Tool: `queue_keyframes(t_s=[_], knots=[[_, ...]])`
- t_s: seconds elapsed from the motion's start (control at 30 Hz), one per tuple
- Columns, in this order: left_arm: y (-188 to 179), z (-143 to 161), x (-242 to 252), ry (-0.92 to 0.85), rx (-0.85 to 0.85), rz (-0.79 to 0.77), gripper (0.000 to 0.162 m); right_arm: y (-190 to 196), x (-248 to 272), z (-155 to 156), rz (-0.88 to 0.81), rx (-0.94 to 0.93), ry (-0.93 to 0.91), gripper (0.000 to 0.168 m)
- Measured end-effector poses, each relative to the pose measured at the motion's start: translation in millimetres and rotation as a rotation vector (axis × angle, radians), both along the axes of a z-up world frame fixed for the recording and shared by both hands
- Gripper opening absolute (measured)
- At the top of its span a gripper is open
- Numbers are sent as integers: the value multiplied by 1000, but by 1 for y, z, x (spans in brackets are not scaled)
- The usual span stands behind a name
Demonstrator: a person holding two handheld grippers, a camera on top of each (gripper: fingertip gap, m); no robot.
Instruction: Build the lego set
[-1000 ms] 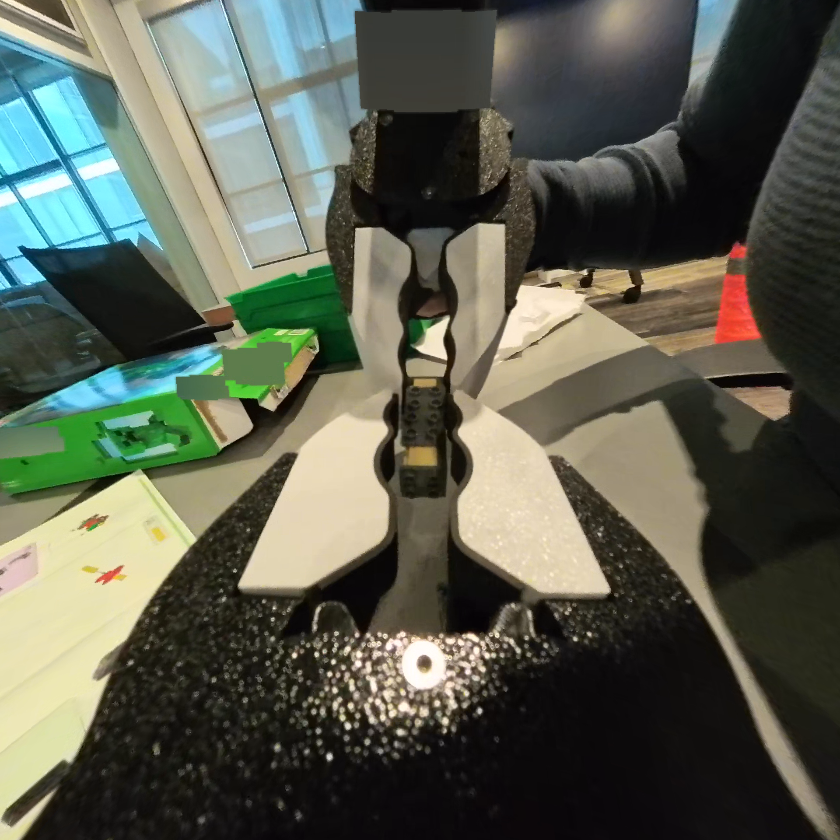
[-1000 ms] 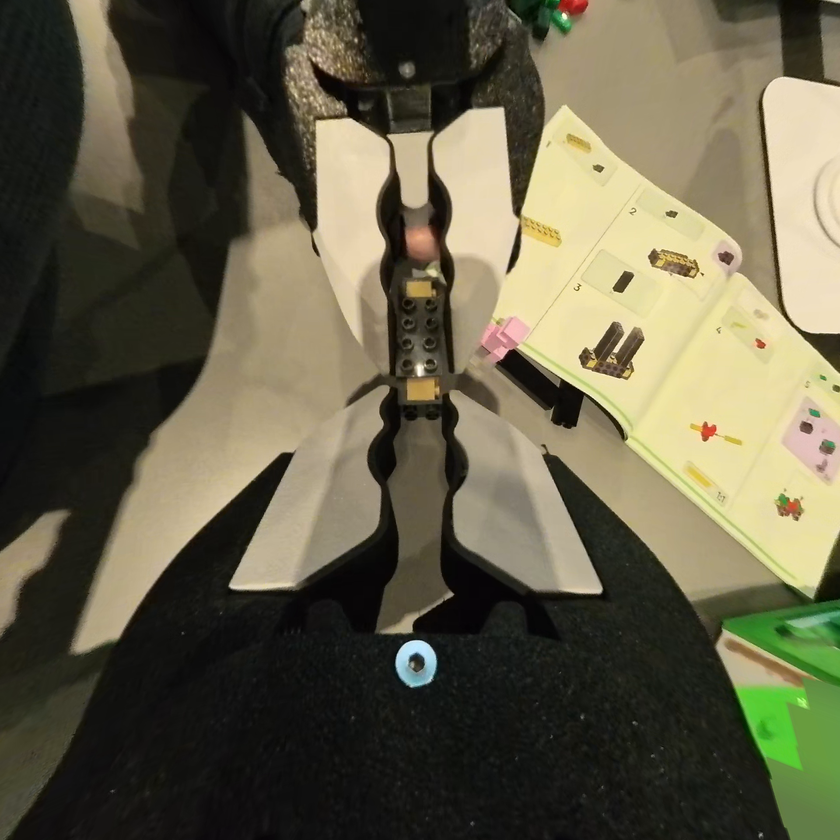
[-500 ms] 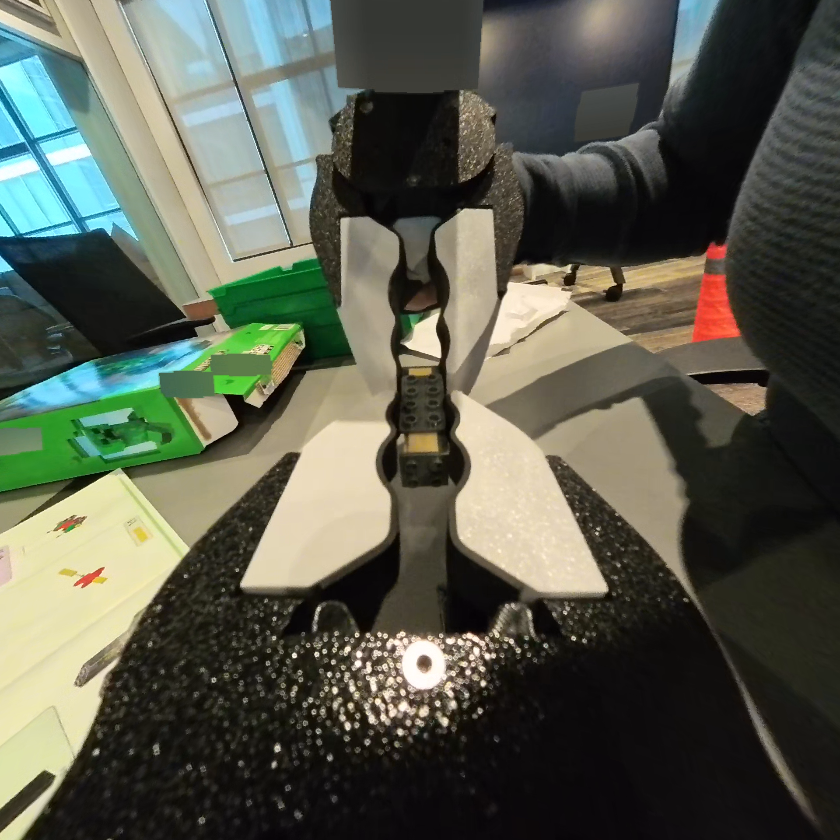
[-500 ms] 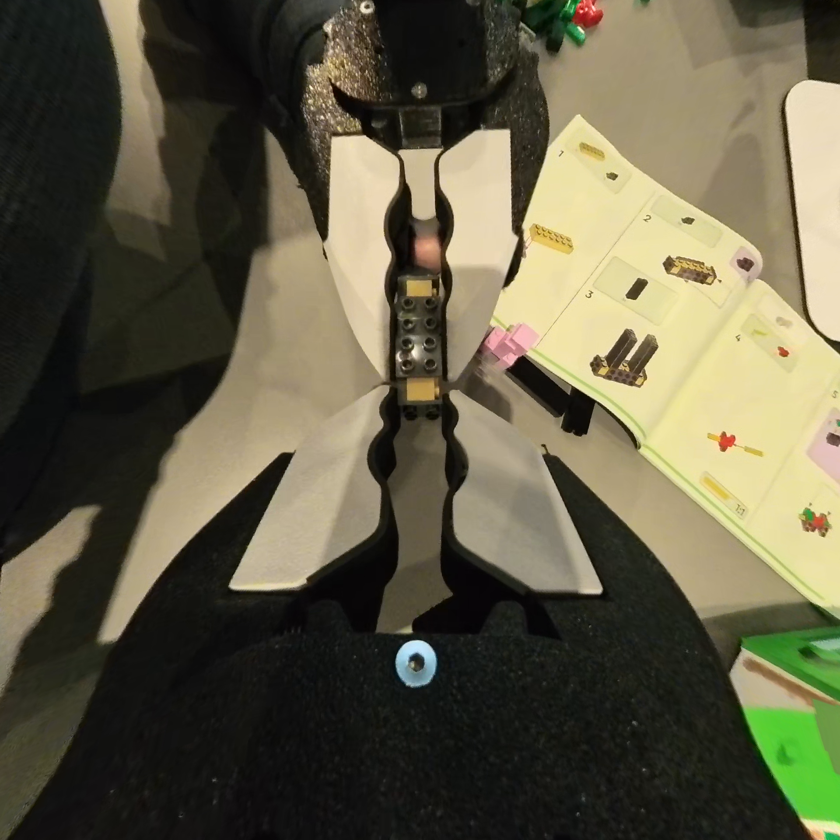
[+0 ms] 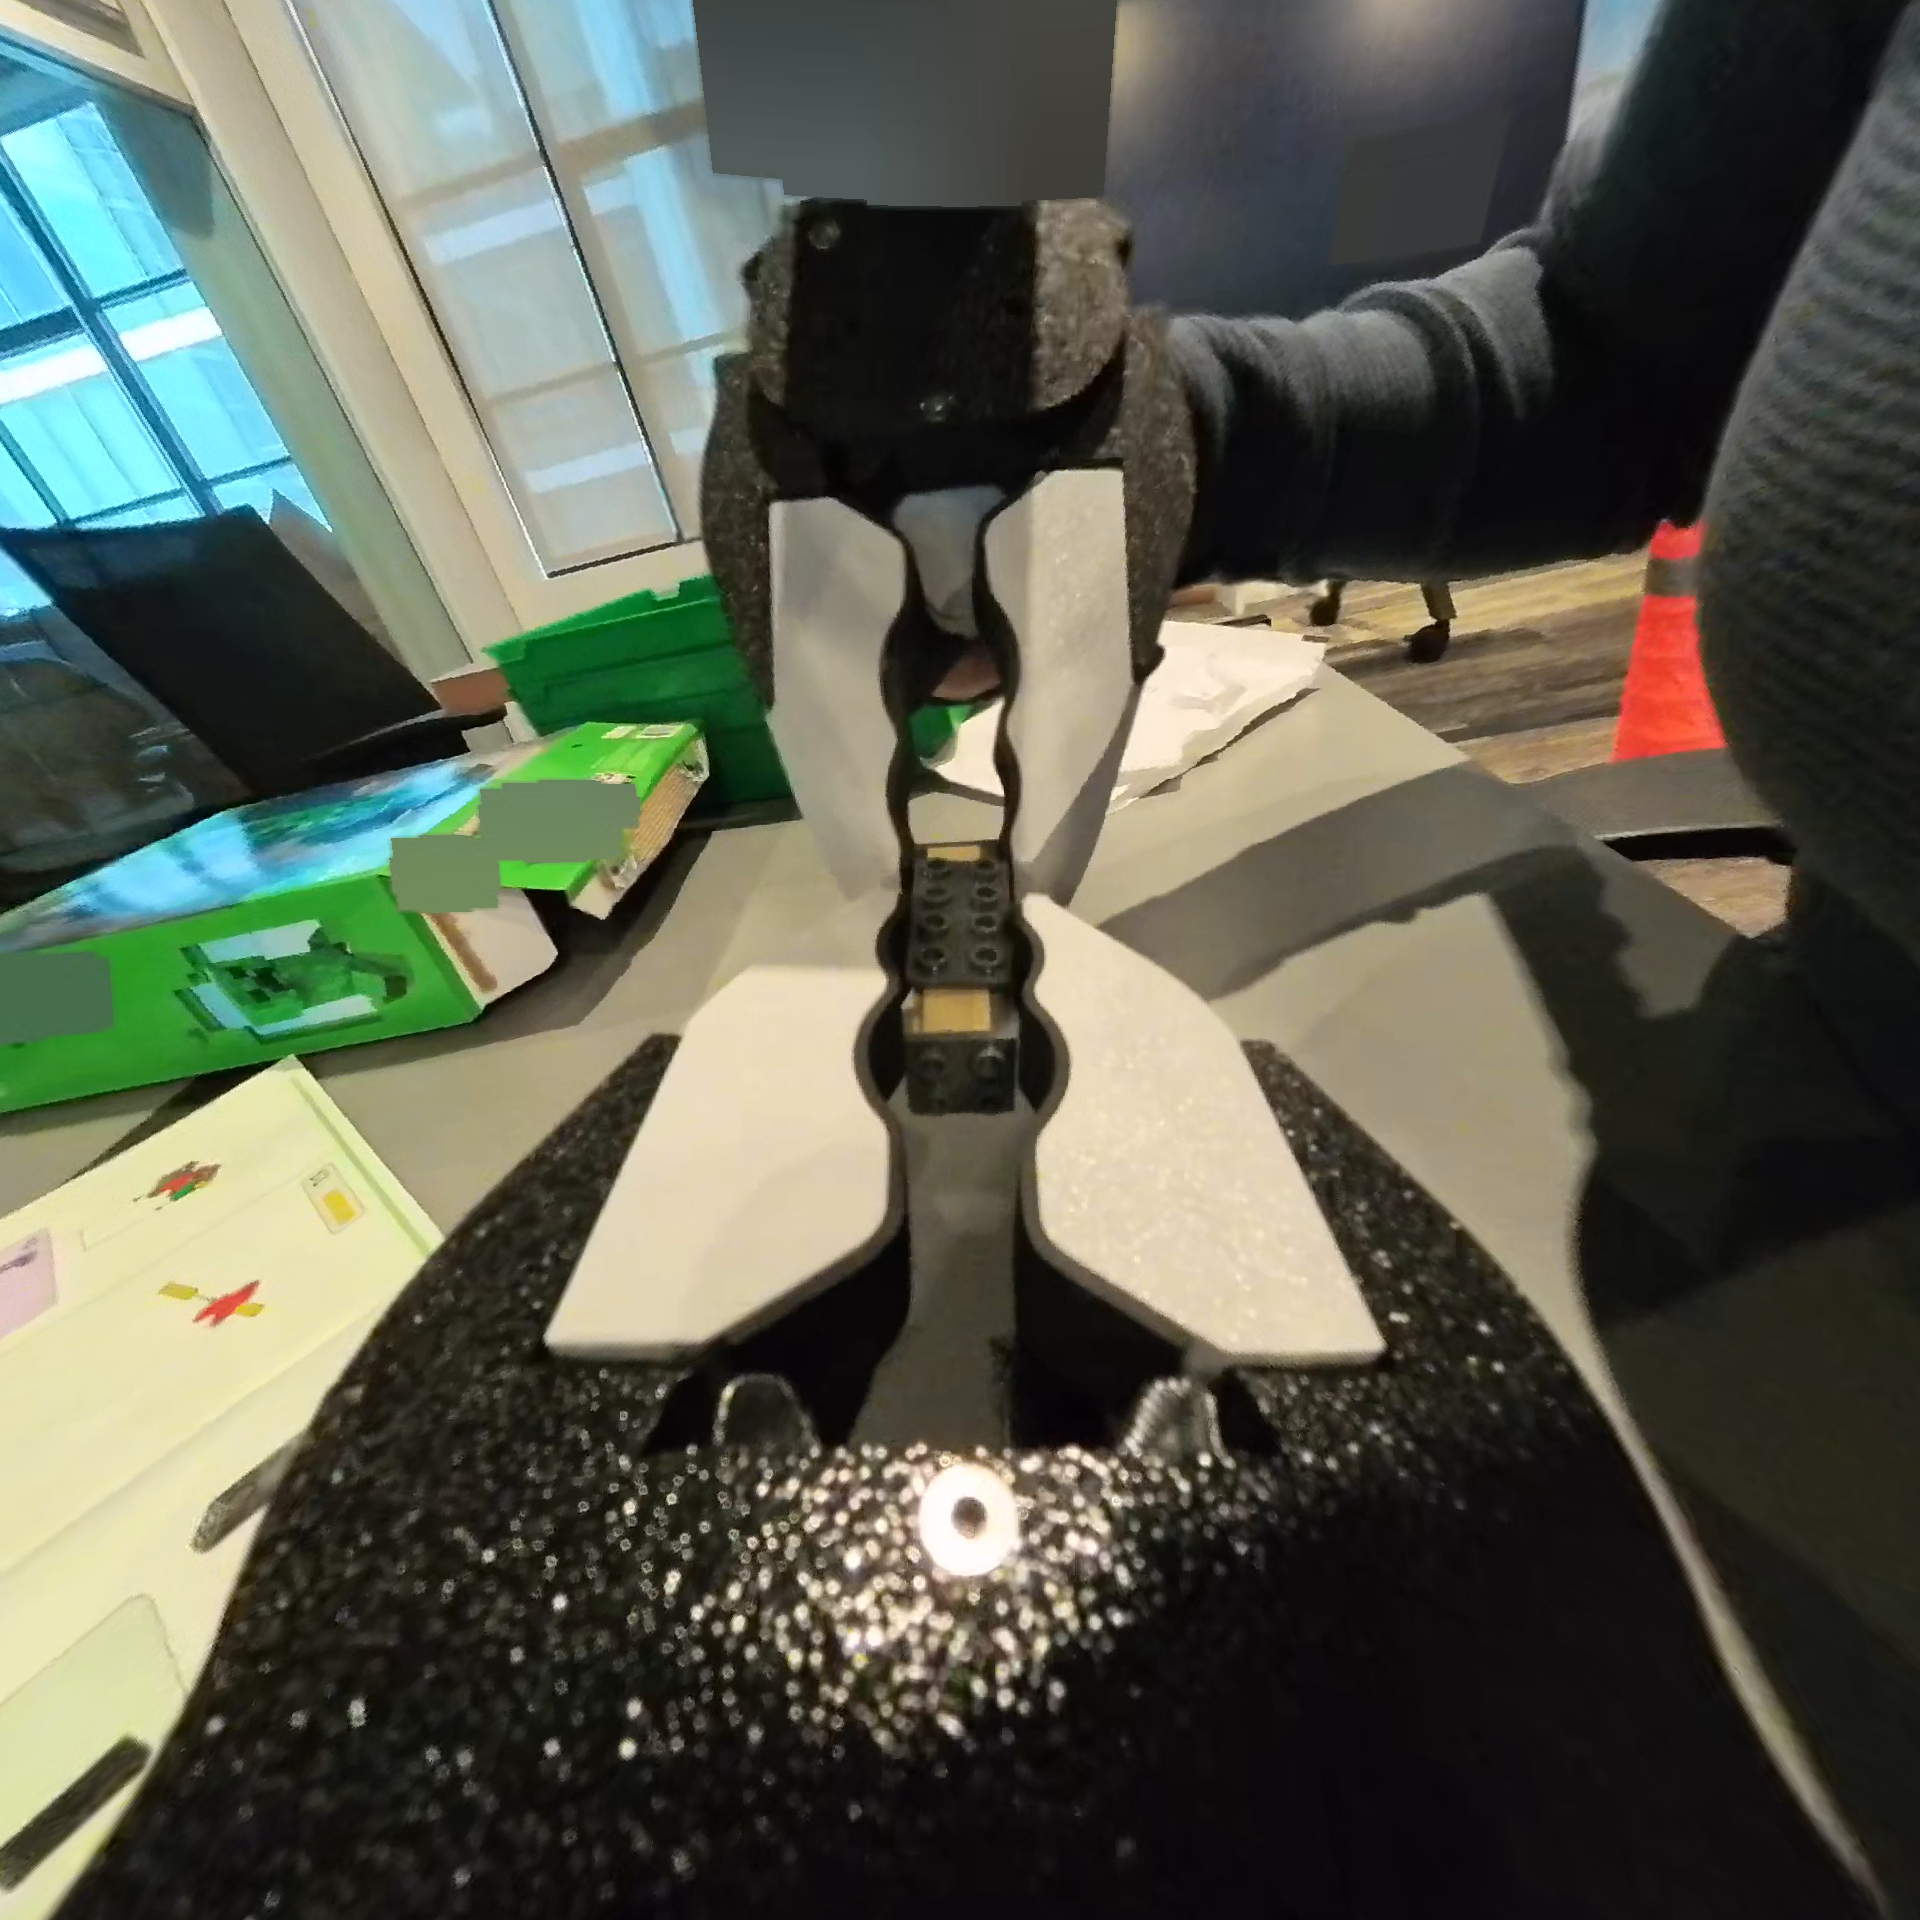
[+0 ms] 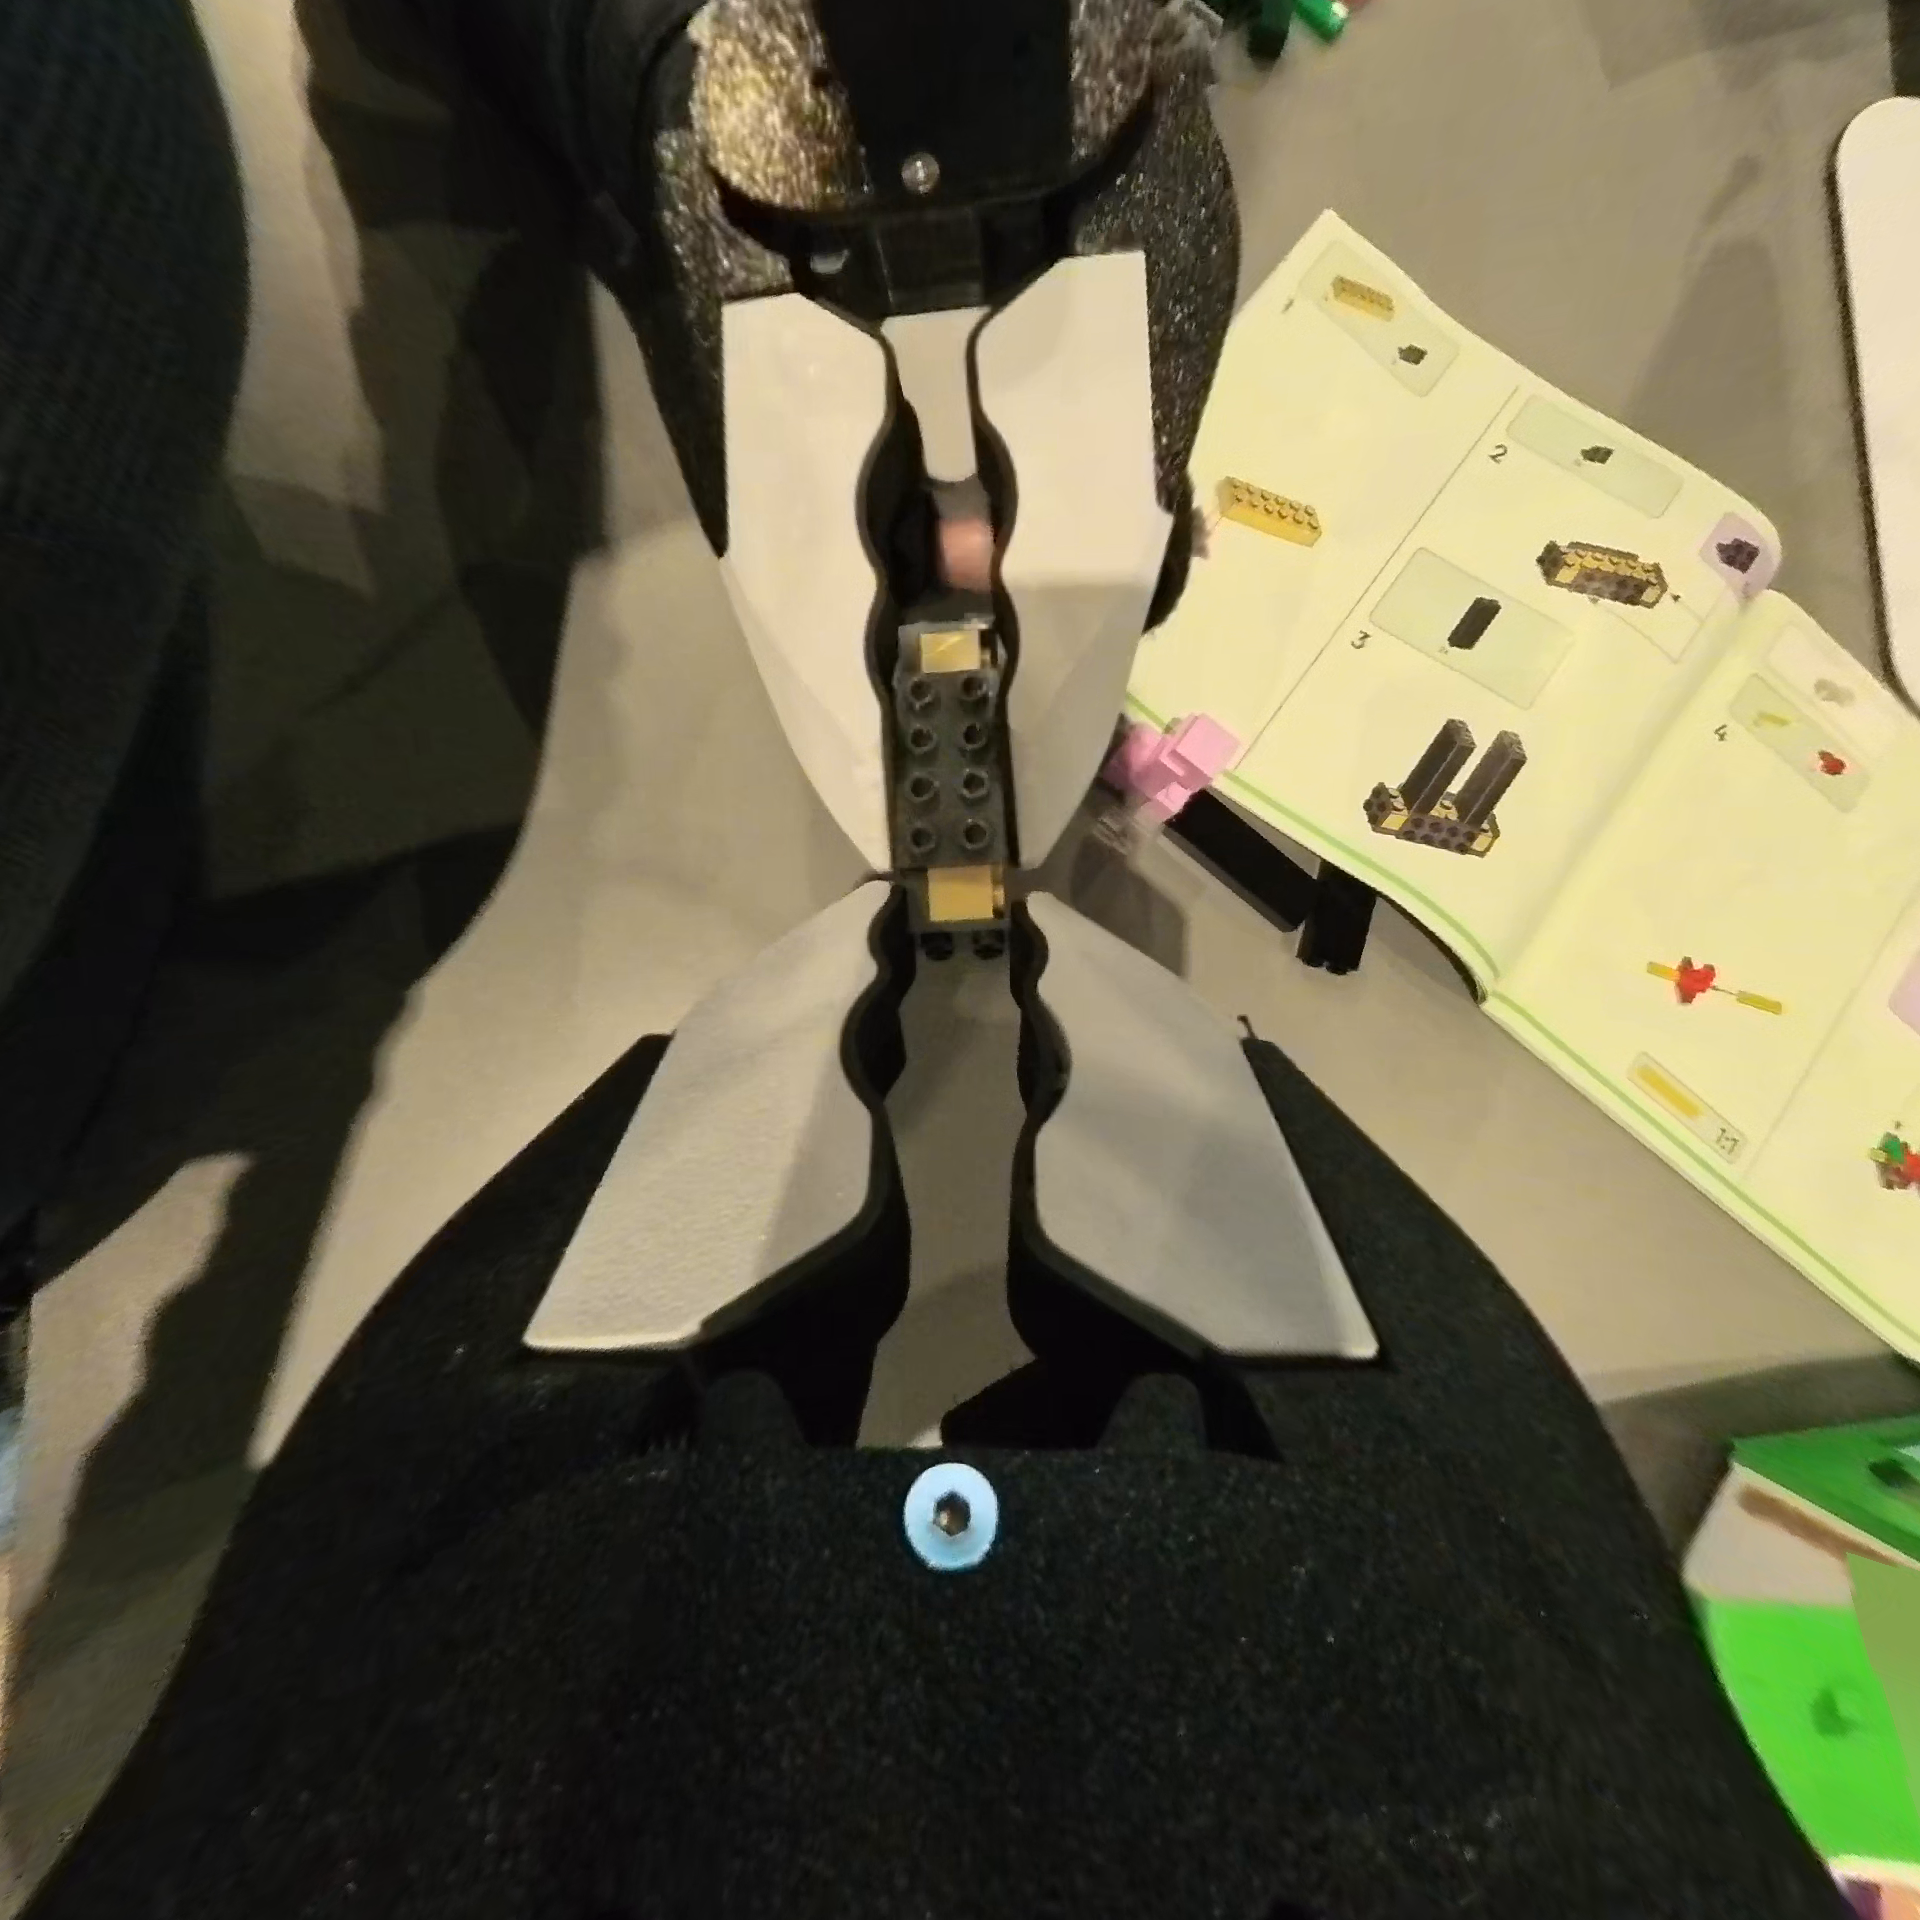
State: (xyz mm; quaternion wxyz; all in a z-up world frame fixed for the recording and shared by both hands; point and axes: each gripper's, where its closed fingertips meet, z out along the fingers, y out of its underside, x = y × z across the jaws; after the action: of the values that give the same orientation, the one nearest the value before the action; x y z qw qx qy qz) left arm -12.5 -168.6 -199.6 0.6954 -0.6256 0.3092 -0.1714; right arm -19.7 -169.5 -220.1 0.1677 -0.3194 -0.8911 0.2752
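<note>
**Two grippers meet on one small brick stack**

The black-and-tan brick assembly (image 5: 958, 982) hangs in the air above the grey table (image 5: 1351, 883), pinched at both ends. The left gripper (image 5: 954, 1023) has its jaws closed on the near end in its own view, and the right gripper (image 6: 951, 914) clamps the opposite end, tips almost touching the other pair. An open instruction booklet (image 6: 1558, 675) lies to one side, a pink piece (image 6: 1174, 764) at its edge. A green box (image 5: 281, 935) rests farther off.
</note>
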Motion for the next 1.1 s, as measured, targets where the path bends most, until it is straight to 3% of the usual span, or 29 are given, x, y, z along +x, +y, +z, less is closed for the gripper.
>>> queue_keyframes(t_s=[0.03,0.13,0.2,0.43,0.67,0.93,1.1], knots=[[1,1,-1,-16,-7,8,17,1,-2,1,1,15,28,17],[6,1,-7,-47,-33,53,51,10,-6,0,22,144,140,17],[9,1,-12,-82,-60,69,56,12,-8,1,39,209,204,17],[12,0,-17,-232,-164,35,44,23,-14,16,108,522,462,17],[6,4,-10,-281,-176,-48,25,19,-19,27,152,622,582,17],[3,12,-12,-395,-185,-113,29,17,-21,33,205,722,662,17],[3,13,-13,-391,-172,-108,22,17,-21,31,219,759,673,17]])
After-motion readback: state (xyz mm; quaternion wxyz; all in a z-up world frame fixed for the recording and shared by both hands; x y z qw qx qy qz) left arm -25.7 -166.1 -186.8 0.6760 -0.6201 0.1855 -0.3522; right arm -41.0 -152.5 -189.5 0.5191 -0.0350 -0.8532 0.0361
